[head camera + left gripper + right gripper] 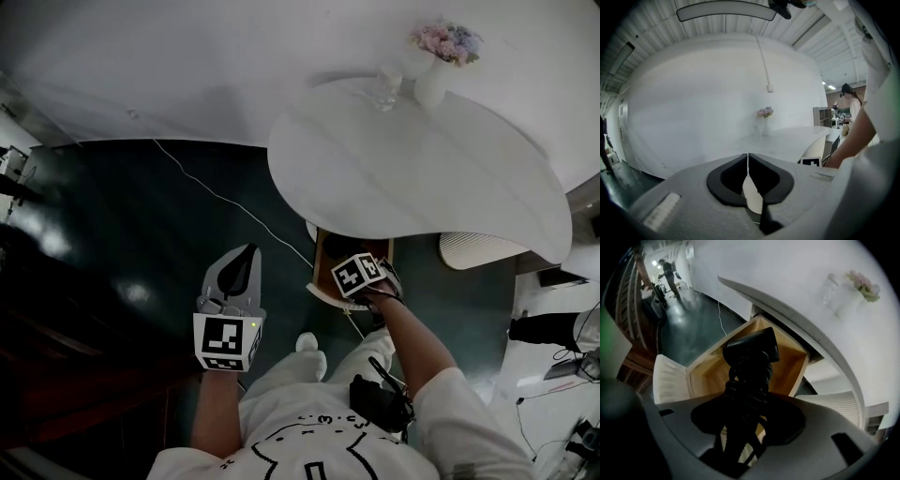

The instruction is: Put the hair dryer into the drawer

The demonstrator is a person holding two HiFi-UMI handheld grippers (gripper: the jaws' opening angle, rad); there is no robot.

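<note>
- The right gripper (747,417) points steeply down, its jaws set wide and clamped on the black dryer (751,348), whose head sticks out past the jaw tips.
- Straight ahead of those jaws lies the open drawer (794,366), wooden inside, pulled out from under the white table (422,169). The dryer hangs over the opening, and no view shows whether it touches the bottom.
- The cord (746,383) is wound in dark coils round the part between the jaws, so the pads bear on cord as much as on shell.
- The left gripper (748,159) is off to the side of the right one, aimed nearly level at the white wall (693,117). Its jaws are closed tip to tip with nothing between them.
- The dryer looks like a stiff plastic body of moderate weight. With most of its mass out beyond the jaw tips, it would tend to tip nose-first.
- The smooth shell is likely slippery. The coiled cord is soft and springy, so it gives the pads some bite but could shift or unwind under a loose hold.
- The cord-wrapped stem close behind the head seems the best place to grip, as here. The dryer should stand a short drop, though setting it down low in the drawer is safer.
</note>
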